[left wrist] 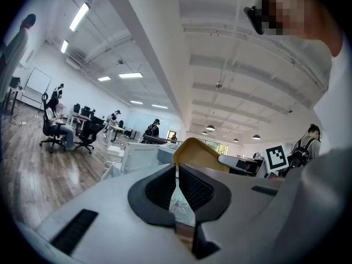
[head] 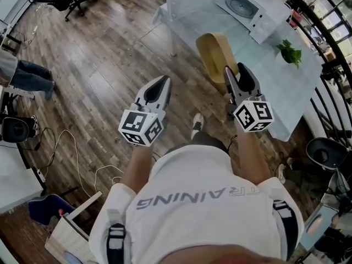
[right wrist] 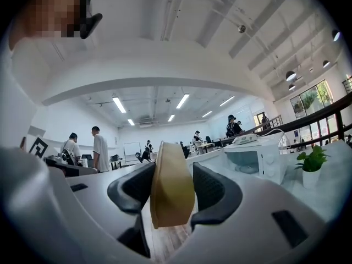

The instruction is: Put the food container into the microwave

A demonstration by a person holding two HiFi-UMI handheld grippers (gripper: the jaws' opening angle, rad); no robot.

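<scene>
Now, food container point(head: 214, 53) gripped, microwave point(head: 242, 4) ahead.
Right tool point(head: 237, 73) pinches its edge; left tool point(head: 160, 84) is closed, empty; edgewise grip may let it twist loose.

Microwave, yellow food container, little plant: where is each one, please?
microwave point(head: 241, 5), head view, its open interior.
food container point(head: 215, 51), head view, its yellow wall.
plant point(head: 290, 53), head view, its leaves.

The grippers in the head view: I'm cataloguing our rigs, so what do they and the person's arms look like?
The left gripper and right gripper have pale grey bodies tapering forward, black ribbed pads inside the jaws, and a rear cube of black-and-white square markers. No cables show. The person wears a white short-sleeved T-shirt with grey lettering.
</scene>
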